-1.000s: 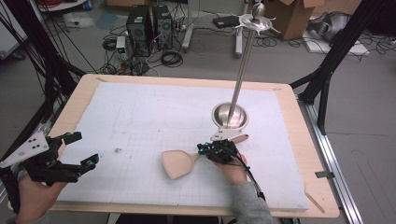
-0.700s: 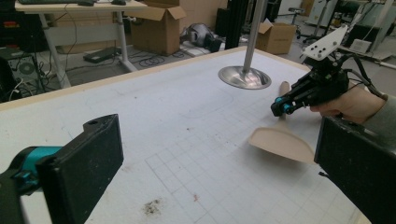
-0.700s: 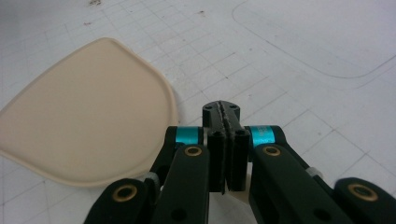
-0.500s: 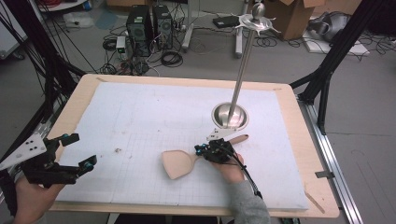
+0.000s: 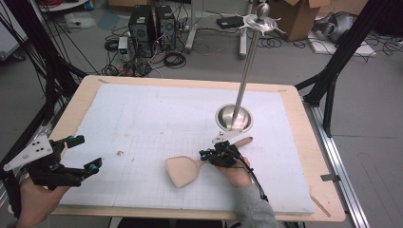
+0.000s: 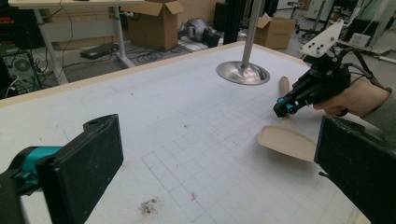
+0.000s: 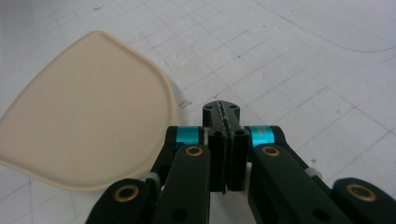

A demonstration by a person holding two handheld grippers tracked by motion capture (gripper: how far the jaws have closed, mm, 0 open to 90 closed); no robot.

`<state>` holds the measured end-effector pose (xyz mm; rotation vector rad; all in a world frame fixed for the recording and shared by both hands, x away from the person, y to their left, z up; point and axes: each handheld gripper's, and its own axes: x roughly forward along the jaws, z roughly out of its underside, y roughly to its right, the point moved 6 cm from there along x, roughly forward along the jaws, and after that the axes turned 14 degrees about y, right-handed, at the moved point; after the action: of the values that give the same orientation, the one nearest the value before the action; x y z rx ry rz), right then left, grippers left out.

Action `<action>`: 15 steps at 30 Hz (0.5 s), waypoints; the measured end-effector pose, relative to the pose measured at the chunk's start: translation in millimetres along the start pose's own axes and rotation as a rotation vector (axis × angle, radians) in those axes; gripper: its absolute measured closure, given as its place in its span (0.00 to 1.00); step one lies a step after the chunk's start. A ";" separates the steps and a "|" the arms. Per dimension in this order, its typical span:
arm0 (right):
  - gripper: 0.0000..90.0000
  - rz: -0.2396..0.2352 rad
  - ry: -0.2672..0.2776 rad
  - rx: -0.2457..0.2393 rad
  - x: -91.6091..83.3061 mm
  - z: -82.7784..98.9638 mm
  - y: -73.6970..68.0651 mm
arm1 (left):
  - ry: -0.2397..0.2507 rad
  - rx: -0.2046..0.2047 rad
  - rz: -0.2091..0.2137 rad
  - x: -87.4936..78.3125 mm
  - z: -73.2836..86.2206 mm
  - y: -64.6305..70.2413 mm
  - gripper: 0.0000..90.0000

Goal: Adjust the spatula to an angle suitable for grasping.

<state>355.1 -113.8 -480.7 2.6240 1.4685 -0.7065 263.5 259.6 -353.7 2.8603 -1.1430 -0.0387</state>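
Note:
A pale wooden spatula (image 5: pixel 183 171) lies flat on the white gridded mat (image 5: pixel 142 123), blade toward the front, handle end (image 5: pixel 244 141) pointing at the stand. My right gripper (image 5: pixel 203 155) sits low over the spatula's neck, jaws pressed together with nothing between them; in the right gripper view the shut tips (image 7: pixel 222 109) stand just right of the blade (image 7: pixel 88 121). My left gripper (image 5: pixel 85 152) is held at the mat's front left corner, jaws wide apart and empty. The left gripper view (image 6: pixel 224 149) looks across at the spatula (image 6: pixel 286 140) and the right gripper (image 6: pixel 281 109).
A metal stand with a round dished base (image 5: pixel 234 117) and a tall pole (image 5: pixel 247 71) rises just behind the right gripper. A small dark speck of debris (image 5: pixel 119 153) lies on the mat. The wooden table rim (image 5: pixel 304 142) frames the mat.

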 end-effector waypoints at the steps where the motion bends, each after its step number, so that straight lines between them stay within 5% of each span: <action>1: 1.00 -0.001 0.001 -0.002 -0.4 0.2 -0.1 | 0.002 -0.002 0.000 -0.1 -0.6 -0.2 0.02; 15: 1.00 -0.001 0.003 -0.003 -9.6 5.0 -3.2 | -0.005 -0.009 0.026 12.5 1.1 0.3 0.02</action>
<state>346.4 -120.9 -480.6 2.6238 1.4699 -0.7004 272.3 250.7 -354.8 2.8386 -1.1783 -0.0491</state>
